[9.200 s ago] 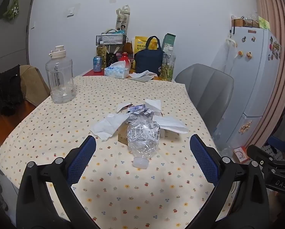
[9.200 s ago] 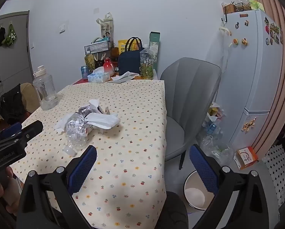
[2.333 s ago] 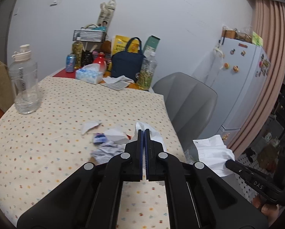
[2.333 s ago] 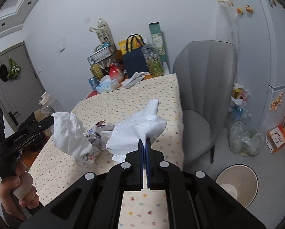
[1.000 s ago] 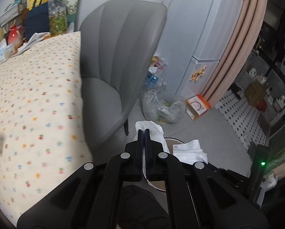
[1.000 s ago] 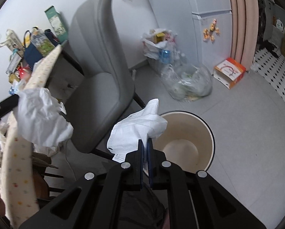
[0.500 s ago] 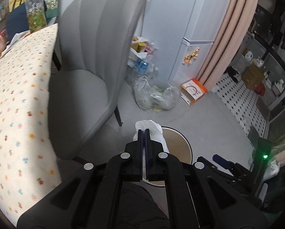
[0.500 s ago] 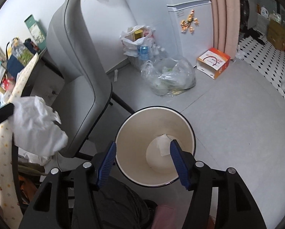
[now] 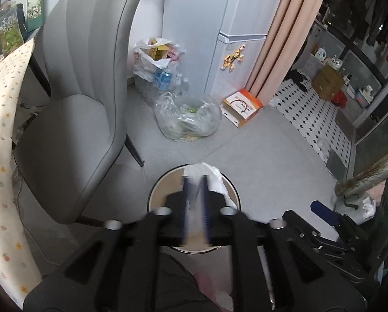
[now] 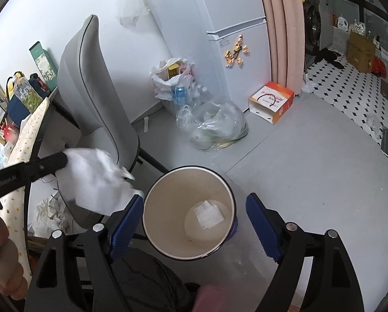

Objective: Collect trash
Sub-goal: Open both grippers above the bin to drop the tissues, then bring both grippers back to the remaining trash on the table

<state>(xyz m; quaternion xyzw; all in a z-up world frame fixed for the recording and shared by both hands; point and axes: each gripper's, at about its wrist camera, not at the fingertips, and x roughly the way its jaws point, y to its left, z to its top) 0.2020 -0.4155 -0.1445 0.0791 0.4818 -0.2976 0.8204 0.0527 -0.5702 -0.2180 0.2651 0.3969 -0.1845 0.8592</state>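
Above bin (image 10: 152, 223): tissue (image 9: 214, 179) between opening left tongs (image 9: 195, 202); right tongs (image 10: 194, 223) opening, empty.

Bin (image 10: 152, 223) right of chair (image 10: 95, 98); folded paper (image 10: 209, 214) in bin.

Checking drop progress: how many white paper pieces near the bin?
2: a folded sheet on the bin floor, a crumpled tissue at the opening left gripper.

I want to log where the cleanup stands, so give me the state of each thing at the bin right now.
Bin: upright, open-topped.
Paper: lying on the bin's bottom.
Tissue: at the left gripper, whose jaws are opening.
Right gripper: empty, jaws opening over the bin.
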